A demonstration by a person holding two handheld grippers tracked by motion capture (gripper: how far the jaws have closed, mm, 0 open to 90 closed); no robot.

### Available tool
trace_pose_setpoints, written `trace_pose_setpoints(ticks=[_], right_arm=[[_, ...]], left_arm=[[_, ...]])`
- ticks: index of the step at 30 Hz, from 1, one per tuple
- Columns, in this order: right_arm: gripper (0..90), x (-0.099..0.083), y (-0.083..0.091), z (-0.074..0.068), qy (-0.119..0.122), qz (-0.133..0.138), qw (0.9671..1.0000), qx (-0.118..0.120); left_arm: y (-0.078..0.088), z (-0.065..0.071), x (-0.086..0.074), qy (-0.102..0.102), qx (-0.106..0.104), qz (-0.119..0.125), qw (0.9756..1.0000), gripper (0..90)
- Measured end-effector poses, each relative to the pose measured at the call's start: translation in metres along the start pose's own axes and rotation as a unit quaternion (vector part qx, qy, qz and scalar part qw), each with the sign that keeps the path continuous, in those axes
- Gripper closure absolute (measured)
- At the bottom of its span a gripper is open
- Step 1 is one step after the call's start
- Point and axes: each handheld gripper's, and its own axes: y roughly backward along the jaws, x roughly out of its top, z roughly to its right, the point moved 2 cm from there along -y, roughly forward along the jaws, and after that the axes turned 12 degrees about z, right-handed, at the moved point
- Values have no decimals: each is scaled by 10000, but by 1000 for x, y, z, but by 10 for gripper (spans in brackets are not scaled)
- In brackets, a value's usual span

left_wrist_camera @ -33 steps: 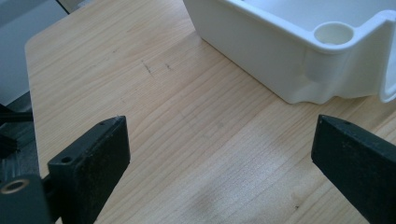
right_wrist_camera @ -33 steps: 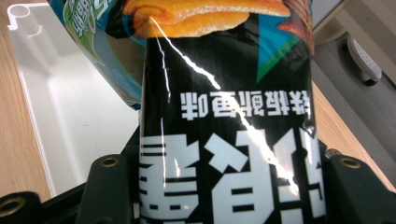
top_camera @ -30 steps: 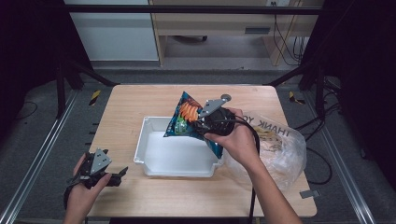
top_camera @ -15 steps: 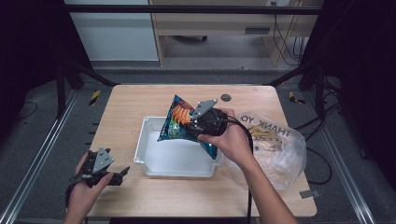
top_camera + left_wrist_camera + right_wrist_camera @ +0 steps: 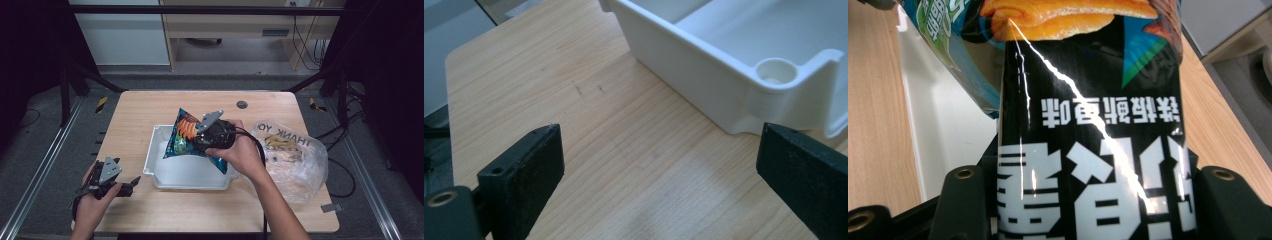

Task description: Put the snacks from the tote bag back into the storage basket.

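My right gripper (image 5: pixel 200 141) is shut on a blue, black and orange snack bag (image 5: pixel 184 135) and holds it over the white plastic tray (image 5: pixel 161 180). In the right gripper view the snack bag (image 5: pixel 1088 140) sits between the two black jaws, with the white tray (image 5: pixel 948 125) below it. My left gripper (image 5: pixel 131 185) rests at the table's front left corner, just left of the tray. Its jaws stand wide open with nothing between them, and the left gripper view looks at bare wood and the tray's corner (image 5: pixel 776 75).
A clear plastic shopping bag (image 5: pixel 292 155) with printed lettering and items inside lies on the right of the wooden table (image 5: pixel 140 110). A small dark round hole (image 5: pixel 242 104) marks the table's far side. Metal frame rails run along both sides.
The right hand has carried the snack bag leftward and slightly lower over the tray. The left gripper has stayed in place.
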Motion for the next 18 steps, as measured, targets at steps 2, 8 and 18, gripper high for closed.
trace_pose_setpoints(ticks=[2,8,18], right_arm=[[416,2,-4,-3,98,-21,9999,114],[416,6,-10,-9,134,-15,9996,230],[417,4,-18,-18,281,-105,9989,357]], left_arm=[[-1,2,0,-35,-16,8,10000,46],[-2,2,0,8,-47,-32,10000,45],[-3,7,0,-69,-139,-87,9998,45]])
